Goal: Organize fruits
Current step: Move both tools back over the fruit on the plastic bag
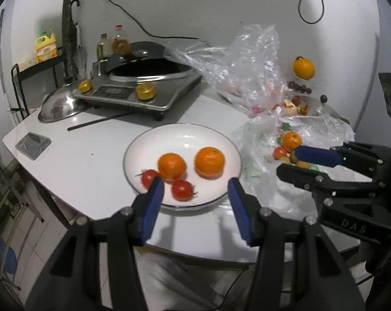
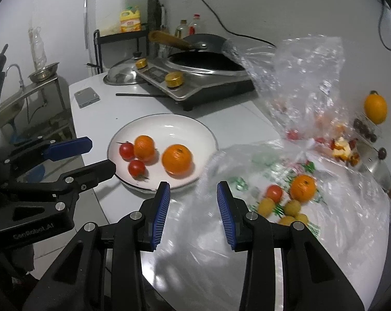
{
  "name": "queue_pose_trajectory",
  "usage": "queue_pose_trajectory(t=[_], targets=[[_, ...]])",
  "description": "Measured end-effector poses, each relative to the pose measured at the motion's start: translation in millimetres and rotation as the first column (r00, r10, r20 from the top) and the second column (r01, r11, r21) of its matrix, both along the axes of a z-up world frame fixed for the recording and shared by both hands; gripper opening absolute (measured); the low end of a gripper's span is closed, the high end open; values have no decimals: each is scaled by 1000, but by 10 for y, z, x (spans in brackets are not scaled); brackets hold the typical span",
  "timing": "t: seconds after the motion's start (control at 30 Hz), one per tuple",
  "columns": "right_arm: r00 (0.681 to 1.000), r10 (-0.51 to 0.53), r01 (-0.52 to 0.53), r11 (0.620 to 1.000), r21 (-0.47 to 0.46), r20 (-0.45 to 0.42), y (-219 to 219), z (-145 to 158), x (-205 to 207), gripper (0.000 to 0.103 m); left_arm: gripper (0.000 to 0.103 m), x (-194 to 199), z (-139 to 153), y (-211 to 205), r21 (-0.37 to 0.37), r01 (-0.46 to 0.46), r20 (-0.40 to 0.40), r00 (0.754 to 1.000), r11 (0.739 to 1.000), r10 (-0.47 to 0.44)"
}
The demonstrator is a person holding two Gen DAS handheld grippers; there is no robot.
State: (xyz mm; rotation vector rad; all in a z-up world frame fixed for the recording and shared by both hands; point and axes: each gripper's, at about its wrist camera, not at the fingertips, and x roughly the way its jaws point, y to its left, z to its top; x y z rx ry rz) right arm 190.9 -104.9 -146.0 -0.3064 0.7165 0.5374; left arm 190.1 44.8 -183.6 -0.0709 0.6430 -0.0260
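A white plate (image 1: 185, 137) (image 2: 167, 124) on the white table holds two oranges (image 1: 209, 161) (image 2: 176, 159) and two cherry tomatoes (image 1: 182, 190) (image 2: 136, 168). My left gripper (image 1: 194, 190) is open and empty, just above the plate's near rim; it also shows in the right wrist view (image 2: 98, 155). My right gripper (image 2: 193, 194) is open and empty over the edge of a clear plastic bag (image 2: 312, 197). On the bag lie an orange (image 2: 303, 188), a tomato (image 2: 274, 193) and several small yellow fruits (image 2: 266, 206). The right gripper shows in the left wrist view (image 1: 291, 159) beside that fruit.
An induction cooker (image 1: 143, 88) with a wok and a steel lid (image 1: 58, 106) stand behind the plate. A second crumpled bag (image 1: 250, 59) with fruit scraps lies at the back right. A lemon-like fruit (image 2: 375, 107) hangs on the wall. A small grey device (image 2: 86, 97) lies at the left.
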Motion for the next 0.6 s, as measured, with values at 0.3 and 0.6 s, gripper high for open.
queue_pose_trajectory(t=[0.3,0.6], targets=[[998,-62,61,998,26,10,-427,35,4,40,53,66,3,-356,29,40,-13,999,999,-40],[993,-121,121,991,51,1,-845,-5,93,40,53,215,-12,-691,54,90,-34,996,994,-88]])
